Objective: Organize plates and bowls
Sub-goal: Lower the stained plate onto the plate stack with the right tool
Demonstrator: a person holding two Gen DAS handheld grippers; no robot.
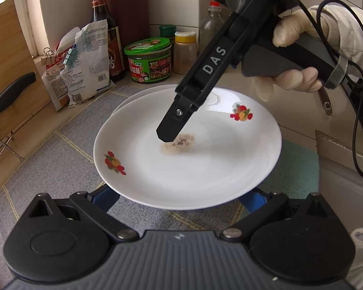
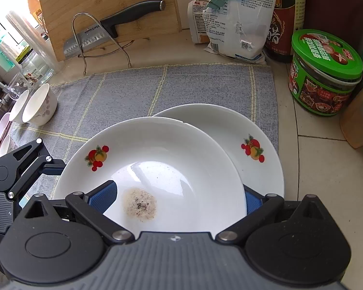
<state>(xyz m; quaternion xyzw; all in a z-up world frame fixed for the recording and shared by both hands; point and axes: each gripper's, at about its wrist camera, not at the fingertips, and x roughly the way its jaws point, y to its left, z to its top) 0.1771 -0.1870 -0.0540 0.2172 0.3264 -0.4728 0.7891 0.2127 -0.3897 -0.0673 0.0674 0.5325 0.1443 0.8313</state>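
A white plate with fruit prints carries a brown stain and overlaps a second matching plate on the grey mat. My right gripper is open and straddles the top plate's near rim. One blue finger lies over the plate by the stain, the other is below the rim. My left gripper is open, and its blue fingers are tucked under the plate's near edge. Two white bowls lie tipped at the mat's left edge.
A knife rests against a bamboo board in a wire rack. Clipped bags, a dark sauce bottle, a green-lidded jar and spice jars line the back. A gloved hand holds the right gripper. More dishes sit far left.
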